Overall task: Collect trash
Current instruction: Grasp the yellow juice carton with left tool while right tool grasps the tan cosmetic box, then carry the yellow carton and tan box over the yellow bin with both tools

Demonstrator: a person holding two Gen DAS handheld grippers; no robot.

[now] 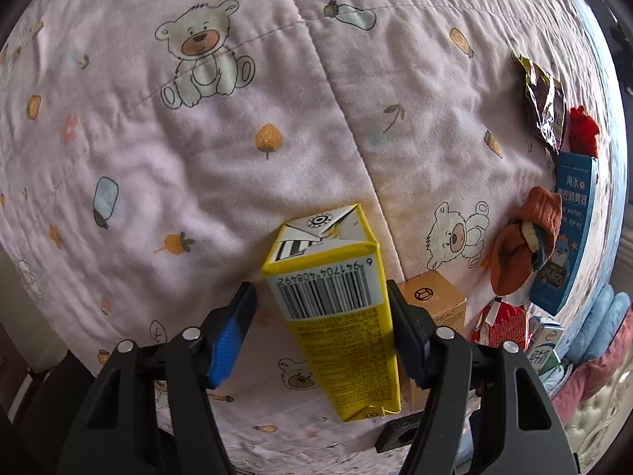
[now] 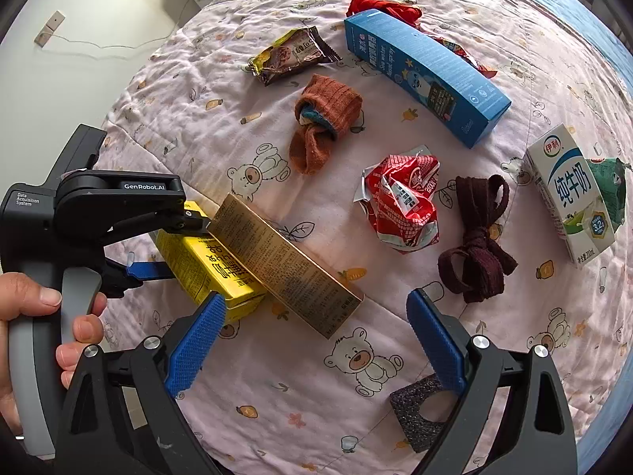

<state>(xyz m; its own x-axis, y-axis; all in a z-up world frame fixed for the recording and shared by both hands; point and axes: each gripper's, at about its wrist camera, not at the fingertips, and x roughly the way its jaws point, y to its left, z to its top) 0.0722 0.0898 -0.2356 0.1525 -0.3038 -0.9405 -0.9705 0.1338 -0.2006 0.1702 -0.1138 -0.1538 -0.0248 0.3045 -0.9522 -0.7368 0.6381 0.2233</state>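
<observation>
We see a bed covered by a pink quilt (image 2: 237, 126) printed with bears and fruit, and the trash lies scattered over it. Our left gripper (image 1: 320, 328) points down at a yellow drink carton (image 1: 336, 308) lying on the quilt; the carton sits between its two fingers, the right finger against the carton's side, the left blue pad (image 1: 229, 340) a little apart from it, so the jaws are at a middling width and not clamped. In the right wrist view a hand (image 2: 35, 308) holds that left gripper's handle at the left edge, its fingers straddling the same carton.

Just beside the yellow carton, touching it along one long side, lies a gold cosmetics box (image 2: 285, 273). Our right gripper (image 2: 316, 340) hangs above the quilt near that box's end, jaws wide and with nothing between them but bare quilt.

Farther off lie a crumpled red wrapper (image 2: 403, 206), a rolled orange sock (image 2: 324, 126), a brown snack wrapper (image 2: 292, 55), a long blue box (image 2: 423, 75) with a red cloth (image 2: 379, 6) behind it, a dark maroon knotted band (image 2: 478, 237), and a white milk carton (image 2: 569, 194) near the right edge, with something green just behind it that we cannot make out
</observation>
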